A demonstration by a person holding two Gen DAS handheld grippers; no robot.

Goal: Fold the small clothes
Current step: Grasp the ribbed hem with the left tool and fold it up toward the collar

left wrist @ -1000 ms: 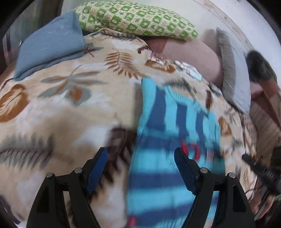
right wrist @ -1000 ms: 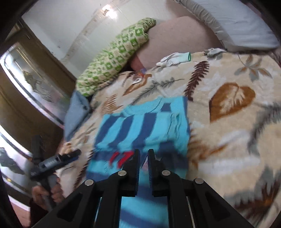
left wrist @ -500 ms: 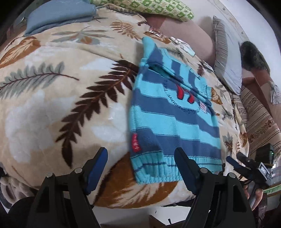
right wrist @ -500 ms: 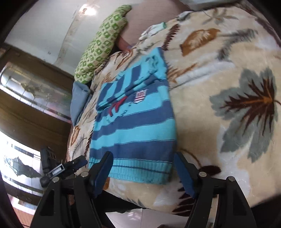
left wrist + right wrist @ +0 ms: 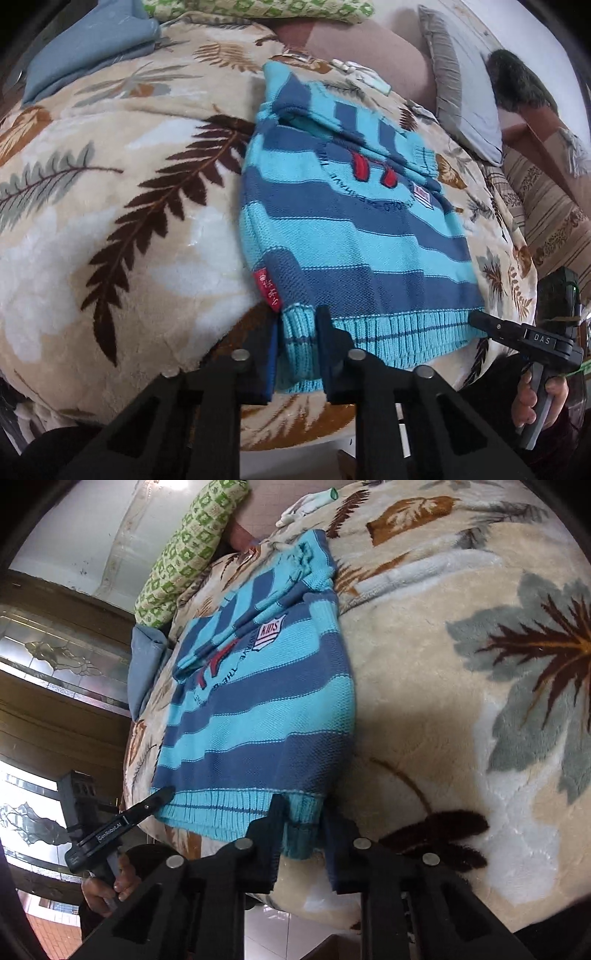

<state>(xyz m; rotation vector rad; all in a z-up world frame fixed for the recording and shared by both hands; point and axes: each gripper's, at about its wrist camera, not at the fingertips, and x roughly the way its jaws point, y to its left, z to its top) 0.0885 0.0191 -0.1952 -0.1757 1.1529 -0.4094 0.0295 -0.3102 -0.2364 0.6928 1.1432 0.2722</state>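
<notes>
A small knitted sweater (image 5: 343, 221) with light and dark blue stripes lies flat on a leaf-print blanket (image 5: 110, 206), its sleeves folded in at the far end. It also shows in the right wrist view (image 5: 258, 709). My left gripper (image 5: 297, 332) is closed on the ribbed hem at the sweater's near left corner. My right gripper (image 5: 303, 819) is closed on the hem at the near right corner. Each gripper shows from the side in the other's view, the right (image 5: 517, 334) and the left (image 5: 122, 823).
A green patterned pillow (image 5: 258, 9), a blue folded cloth (image 5: 92, 44), a grey cushion (image 5: 465, 92) and white gloves (image 5: 306, 504) lie at the bed's far end. The bed edge is just under both grippers. A wooden cabinet with glass panels (image 5: 55, 657) stands at left.
Both grippers have moved in to the sweater's hem and closed on its two near corners. Half a second ago both were wide open and short of the hem.
</notes>
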